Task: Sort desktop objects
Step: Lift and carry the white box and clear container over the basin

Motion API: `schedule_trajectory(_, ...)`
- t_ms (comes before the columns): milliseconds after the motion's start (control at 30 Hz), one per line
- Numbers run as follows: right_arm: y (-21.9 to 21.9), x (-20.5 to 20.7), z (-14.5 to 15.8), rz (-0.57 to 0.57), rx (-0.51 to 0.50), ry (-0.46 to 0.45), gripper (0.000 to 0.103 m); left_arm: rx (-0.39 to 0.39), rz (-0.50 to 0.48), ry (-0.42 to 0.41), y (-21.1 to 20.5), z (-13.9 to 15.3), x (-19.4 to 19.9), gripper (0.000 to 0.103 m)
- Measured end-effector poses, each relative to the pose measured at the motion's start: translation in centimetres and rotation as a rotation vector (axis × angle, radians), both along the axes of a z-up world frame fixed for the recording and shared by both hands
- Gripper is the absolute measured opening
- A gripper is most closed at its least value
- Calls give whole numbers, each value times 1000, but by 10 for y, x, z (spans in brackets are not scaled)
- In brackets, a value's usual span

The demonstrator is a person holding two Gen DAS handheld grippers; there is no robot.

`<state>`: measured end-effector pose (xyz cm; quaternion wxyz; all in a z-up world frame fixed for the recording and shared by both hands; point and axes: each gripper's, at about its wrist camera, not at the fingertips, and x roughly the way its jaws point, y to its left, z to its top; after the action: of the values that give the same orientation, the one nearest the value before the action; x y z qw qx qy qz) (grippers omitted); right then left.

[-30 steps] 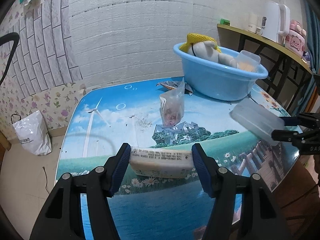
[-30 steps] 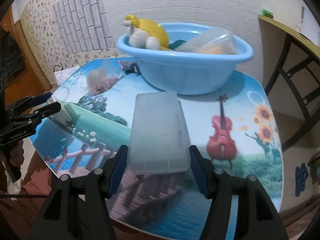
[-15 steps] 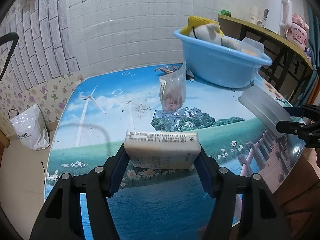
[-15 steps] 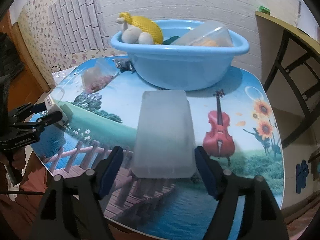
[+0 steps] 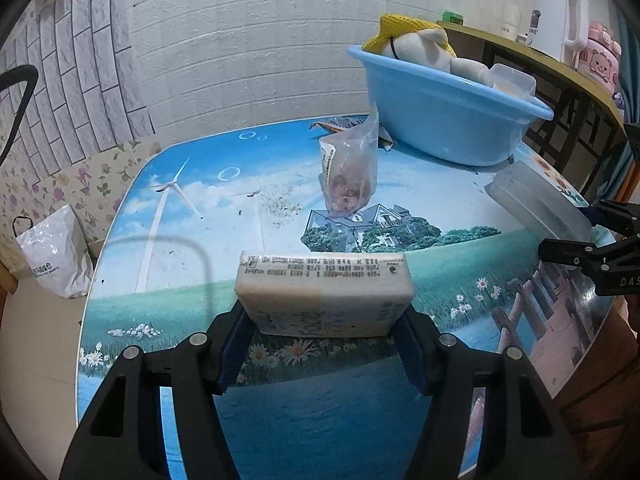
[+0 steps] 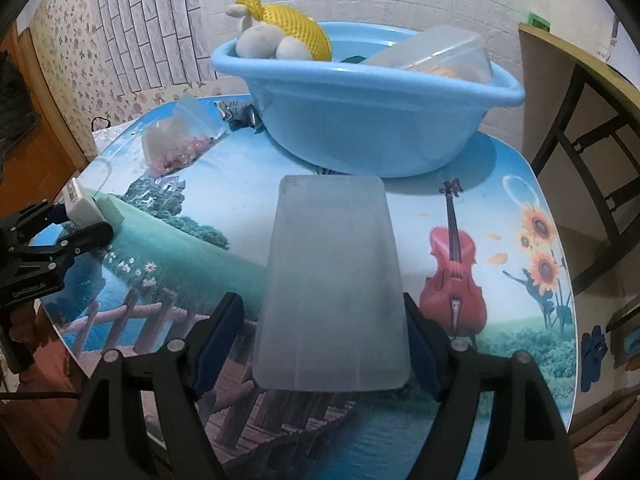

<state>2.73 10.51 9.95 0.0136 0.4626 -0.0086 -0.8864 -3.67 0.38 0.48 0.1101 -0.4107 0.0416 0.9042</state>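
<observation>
White embossed brick wallpaper backs a rounded tabletop (image 5: 192, 216) printed with sky, a windmill, meadow and a violin, and the pale blue plastic wash basin (image 6: 360, 120) sits toward its far edge, already holding a cream plush toy in a yellow mesh cover (image 6: 280, 30) and a clear lidded plastic tub (image 6: 440, 56).

Each hand carries one thing to be sorted. The right gripper (image 6: 324, 344) is clamped on the near end of a frosted translucent rectangular plastic box (image 6: 332, 280), blue pads pressing its two long sides. The box's long axis runs straight ahead along the fingers, and its far end nearly meets the basin wall in the right wrist view, so the basin lies dead ahead and somewhat above; I judge the right hand the nearer of the two.

The left gripper (image 5: 324, 332) is closed on a cream paper-wrapped rectangular pack with fine printed text (image 5: 324, 292), held crosswise over the near left part of the tabletop. From there the basin lies ahead and to the right, well apart.

Between them, a clear plastic bag of pink bits (image 5: 350, 172) stands near the basin's left side, with a dark crumpled foil wrapper (image 5: 340, 124) just behind it at the far edge.
</observation>
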Motion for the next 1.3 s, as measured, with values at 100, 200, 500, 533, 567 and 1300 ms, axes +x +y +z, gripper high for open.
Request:
schedule_trajectory(100, 3, 1, 1, -22, 4, 15, 60, -3, 12, 2, -1, 1, -1, 62)
schedule_trajectory(200, 8, 4, 4, -12, -13, 10, 60, -9, 20, 16, -3, 5, 0, 62)
schedule_trajectory(500, -17, 27, 44, 154, 81, 131, 60, 21, 28, 111, -3, 47, 4, 62)
schedule_trajectory(533, -20, 28, 49, 176, 78, 146, 60, 25, 27, 123, -1, 52, 3, 62)
schedule_trajectory(567, -23, 29, 55, 198, 73, 166, 60, 29, 26, 136, 0, 58, 4, 62)
schedule_trajectory(1300, 46, -53, 111, 12, -6, 295, 60, 39, -153, 248, 75, 125, -70, 62)
